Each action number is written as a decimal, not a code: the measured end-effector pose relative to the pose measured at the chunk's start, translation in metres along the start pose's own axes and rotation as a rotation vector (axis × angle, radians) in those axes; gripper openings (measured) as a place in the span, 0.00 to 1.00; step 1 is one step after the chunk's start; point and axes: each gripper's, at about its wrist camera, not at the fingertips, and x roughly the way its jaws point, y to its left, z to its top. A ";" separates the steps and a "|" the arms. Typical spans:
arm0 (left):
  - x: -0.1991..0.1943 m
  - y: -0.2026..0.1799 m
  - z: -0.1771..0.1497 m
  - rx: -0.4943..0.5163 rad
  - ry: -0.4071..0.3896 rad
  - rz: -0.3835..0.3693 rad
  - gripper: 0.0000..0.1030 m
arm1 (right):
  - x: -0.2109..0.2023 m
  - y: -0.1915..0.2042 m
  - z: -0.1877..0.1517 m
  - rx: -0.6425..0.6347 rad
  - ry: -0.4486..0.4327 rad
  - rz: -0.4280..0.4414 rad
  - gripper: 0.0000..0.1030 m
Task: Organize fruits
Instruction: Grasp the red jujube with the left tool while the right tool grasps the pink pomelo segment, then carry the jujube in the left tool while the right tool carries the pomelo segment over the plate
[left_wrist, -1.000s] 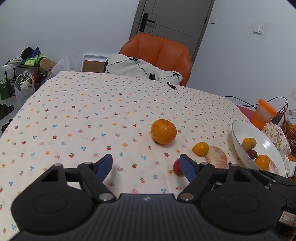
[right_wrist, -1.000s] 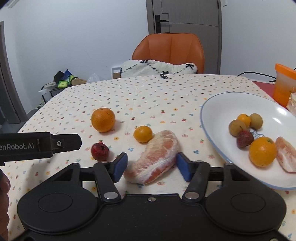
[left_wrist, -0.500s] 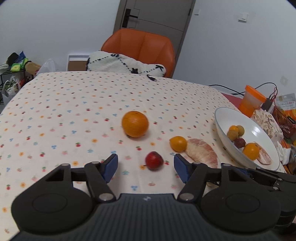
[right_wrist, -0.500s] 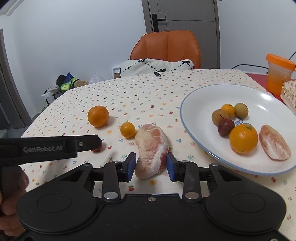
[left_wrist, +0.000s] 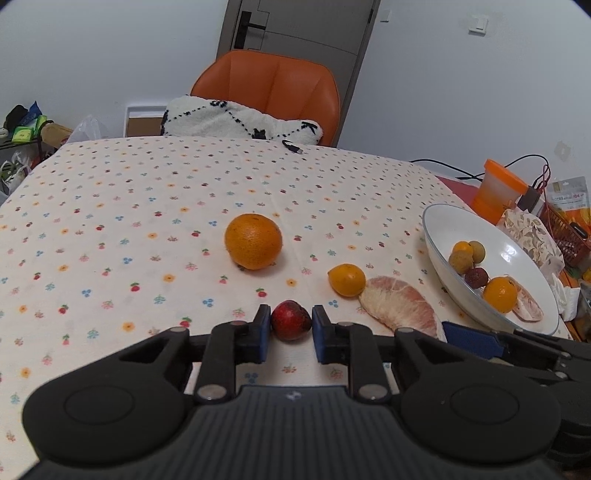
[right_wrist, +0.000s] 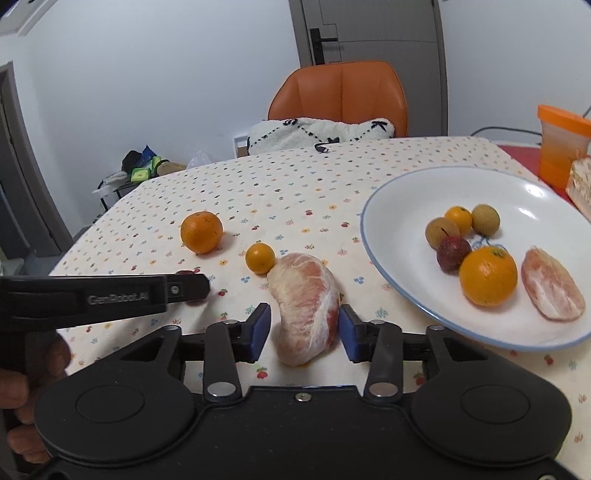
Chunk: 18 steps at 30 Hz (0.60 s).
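Table (left_wrist: 110, 206) covered by a cream cloth printed with small flowers and cherries. Resting directly on the cloth: a large orange (left_wrist: 253, 241) toward the middle; a small orange citrus fruit (left_wrist: 346, 279) touching one end of a peeled pomelo segment (left_wrist: 399, 312); a small dark red fruit (left_wrist: 290, 319) near the front edge; a white plate (right_wrist: 402, 192) with a blue rim to the right, holding several fruits. A black cable end (left_wrist: 292, 147) lies at the far edge. An orange-lidded container (left_wrist: 496, 192) stands beyond the plate.
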 end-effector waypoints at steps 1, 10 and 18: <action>-0.002 0.002 0.000 -0.003 -0.002 0.003 0.21 | 0.001 0.002 0.000 -0.009 -0.002 -0.005 0.45; -0.012 0.015 -0.001 -0.029 -0.012 0.017 0.21 | 0.011 0.019 0.002 -0.081 -0.011 -0.064 0.54; -0.018 0.022 -0.002 -0.045 -0.022 0.016 0.21 | 0.007 0.019 0.000 -0.083 -0.007 -0.054 0.35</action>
